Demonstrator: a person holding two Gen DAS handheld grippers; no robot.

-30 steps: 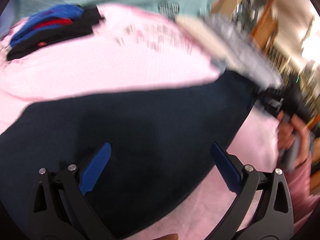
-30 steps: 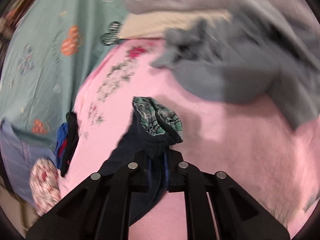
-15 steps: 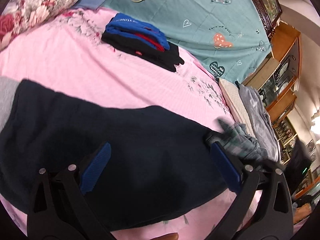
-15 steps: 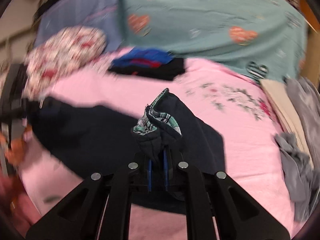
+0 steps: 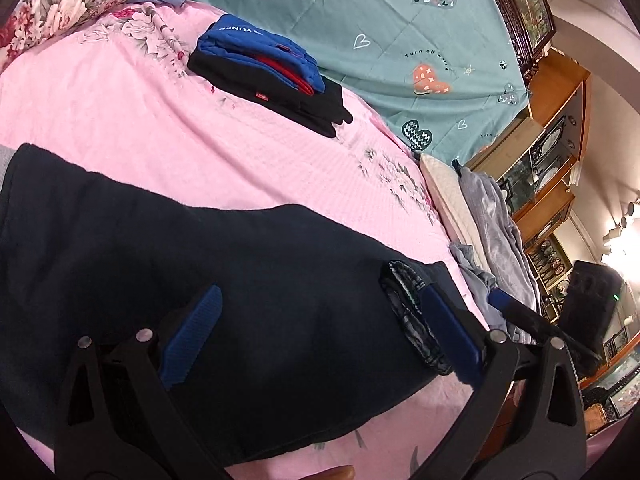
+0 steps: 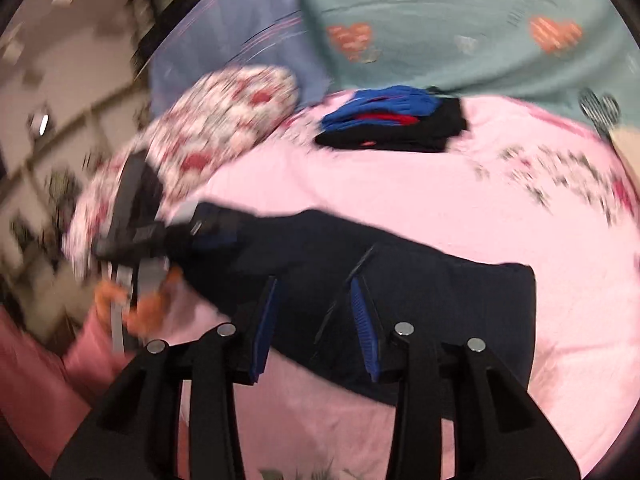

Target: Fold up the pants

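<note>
The dark navy pants [image 5: 240, 280] lie folded flat on the pink bedsheet [image 5: 140, 120]. A plaid-lined waistband edge [image 5: 404, 300] shows at their right end. My left gripper [image 5: 320, 336] is open and empty, low over the pants. My right gripper [image 6: 316, 328] is open and empty above the pants [image 6: 420, 280], which lie flat in the blurred right wrist view. The right gripper's fingertip [image 5: 498, 300] shows at the right of the left wrist view. The left gripper [image 6: 136, 236] shows blurred at the pants' left end.
A stack of folded blue, red and black clothes [image 5: 268, 76] sits farther back on the bed. A floral pillow [image 5: 60, 0] lies at the head. A teal quilt [image 5: 400, 40] lies behind. Grey clothes [image 5: 492, 220] are piled at the right. Wooden cabinets [image 5: 552, 152] stand beyond.
My right gripper carried the pants' waistband end over onto the rest, then opened and let it go. The pants now lie folded. My left gripper stayed open above them.
</note>
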